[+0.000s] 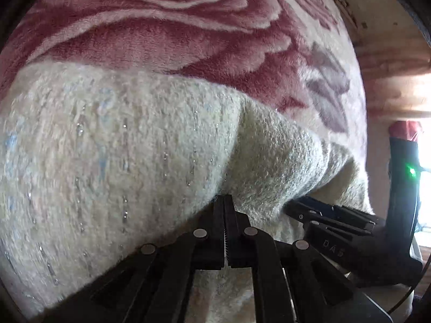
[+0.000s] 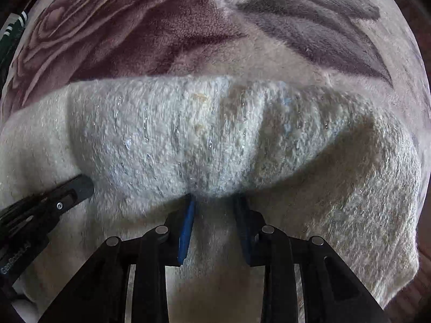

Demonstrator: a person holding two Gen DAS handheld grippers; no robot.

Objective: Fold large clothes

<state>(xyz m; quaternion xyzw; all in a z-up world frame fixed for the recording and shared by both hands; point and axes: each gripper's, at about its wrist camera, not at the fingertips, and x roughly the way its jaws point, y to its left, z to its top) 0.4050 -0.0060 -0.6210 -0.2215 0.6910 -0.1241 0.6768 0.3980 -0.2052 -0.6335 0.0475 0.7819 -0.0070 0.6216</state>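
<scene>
A fuzzy cream sweater (image 1: 121, 148) (image 2: 202, 134) with glittery threads lies on a plush rose-patterned blanket (image 1: 161, 35) (image 2: 161, 40). A folded layer of it stands raised over the layer below. My left gripper (image 1: 225, 199) is shut on the sweater's near edge, and its tips sink into the pile. It also shows at the left of the right wrist view (image 2: 80, 185). My right gripper (image 2: 214, 196) (image 1: 299, 215) points down at the same edge, close to the right of the left one. Its blue pads (image 2: 187, 231) stand apart with fabric bunched at their tips, and I see no squeeze.
The blanket covers the whole surface around the sweater. A bright window (image 1: 425, 188) and a red cloth (image 1: 404, 129) lie beyond the blanket's right edge. A dark green striped item (image 2: 10, 32) sits at the far left. Brown floor (image 2: 423, 263) shows at the lower right.
</scene>
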